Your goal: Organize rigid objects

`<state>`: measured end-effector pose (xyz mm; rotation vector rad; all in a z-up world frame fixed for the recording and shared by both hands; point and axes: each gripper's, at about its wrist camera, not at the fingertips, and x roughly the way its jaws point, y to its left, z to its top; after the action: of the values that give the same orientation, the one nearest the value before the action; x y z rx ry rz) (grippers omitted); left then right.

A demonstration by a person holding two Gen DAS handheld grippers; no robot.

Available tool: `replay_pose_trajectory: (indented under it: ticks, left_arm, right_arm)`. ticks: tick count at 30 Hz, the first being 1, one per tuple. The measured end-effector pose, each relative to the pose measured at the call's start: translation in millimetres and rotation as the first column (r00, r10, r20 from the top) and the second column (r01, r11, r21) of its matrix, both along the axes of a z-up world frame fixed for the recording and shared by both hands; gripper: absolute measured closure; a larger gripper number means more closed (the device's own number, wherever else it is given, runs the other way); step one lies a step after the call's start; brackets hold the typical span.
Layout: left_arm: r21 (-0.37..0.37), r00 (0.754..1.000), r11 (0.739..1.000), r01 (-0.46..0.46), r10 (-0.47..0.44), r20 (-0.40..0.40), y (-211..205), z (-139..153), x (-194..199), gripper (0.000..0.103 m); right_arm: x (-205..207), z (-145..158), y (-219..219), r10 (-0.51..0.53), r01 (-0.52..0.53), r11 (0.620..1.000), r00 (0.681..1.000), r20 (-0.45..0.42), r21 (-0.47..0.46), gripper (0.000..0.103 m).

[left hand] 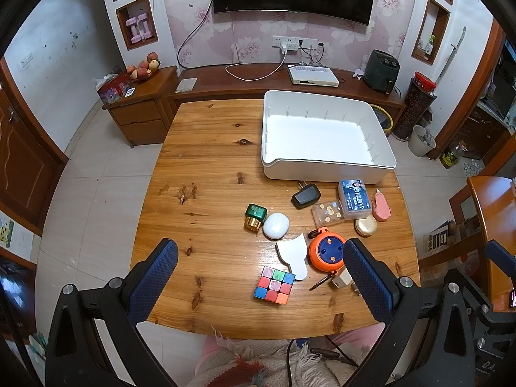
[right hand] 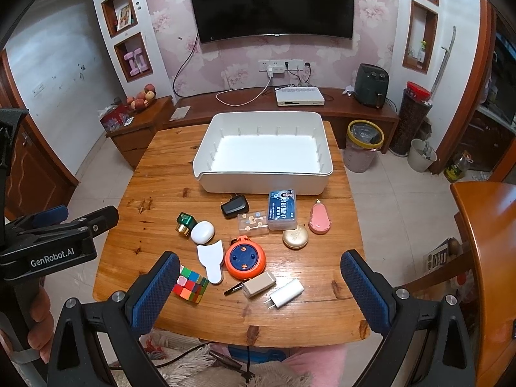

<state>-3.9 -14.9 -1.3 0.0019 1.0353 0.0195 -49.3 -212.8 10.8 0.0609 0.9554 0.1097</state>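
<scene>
Above the near edge of the table (right hand: 161, 193), both pairs of blue-padded fingers spread wide apart, clamped on nothing. Left gripper (left hand: 260, 272) hovering over the near middle of the wood, right gripper (right hand: 260, 275) likewise, a little further right; left gripper also in sight at the left edge of the right wrist view, gripped by a hand (right hand: 35, 319).

Between the left fingers (left hand: 154, 277): a colour cube (left hand: 274, 284), a white flat paddle-shaped piece (left hand: 295, 254) just beyond it, and an orange round reel (left hand: 325, 253) touching the paddle's right side. Beside the right fingers (right hand: 158, 290) in the right wrist view: the cube half hidden behind the left-hand pad, then a beige small block (right hand: 259, 283), a white plug adapter (right hand: 287, 292) and a thin dark pen-like item (right hand: 233, 288) lying close together near the front edge.

Further out: a white oval case (right hand: 202, 232) with a green and gold jar (right hand: 184, 223) touching its left side; a black charger (right hand: 234, 207); a clear small box (right hand: 253, 224) just beside a blue lidded box (right hand: 282, 210); a gold round compact (right hand: 295, 238); a pink oblong item (right hand: 319, 218) at the far right of the cluster.

Beyond the cluster, at the far right part of the table: a white bin (right hand: 264, 180), open-topped, nothing inside, its near wall just behind the black charger and the blue lidded box. All small items on the bare wood, none in the bin.
</scene>
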Motion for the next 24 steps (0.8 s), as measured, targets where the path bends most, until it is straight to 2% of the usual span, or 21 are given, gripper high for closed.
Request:
replay_pose_trajectory:
  ticks: [8, 11, 20, 24]
  left_arm:
    - [-0.003, 1.0, 1.0, -0.001, 0.001, 0.004, -1.5, 1.1, -0.3, 0.001]
    - [-0.002, 1.0, 1.0, 0.0, 0.0, 0.003, -1.2, 1.2, -0.3, 0.001]
    - [-0.003, 1.0, 1.0, 0.001, -0.001, 0.002, -1.2, 1.5, 0.1, 0.001]
    - [-0.014, 1.0, 1.0, 0.023, -0.023, 0.004, 1.7, 5.2, 2.7, 0.001]
  right_arm:
    - [0.0, 4.0, -3.5, -0.007, 0.007, 1.0, 0.996, 0.089, -0.003, 0.003]
    - [0.5, 3.9, -3.4, -0.006, 0.007, 1.0, 0.998, 0.069, -0.011, 0.003]
    - [0.9, 9.2, -7.0, -0.011, 0.016, 0.998, 0.996, 0.088, -0.054, 0.003]
    - [0.0, 5.0, -7.4, -0.014, 0.018, 0.996, 0.999, 0.044, -0.087, 0.003]
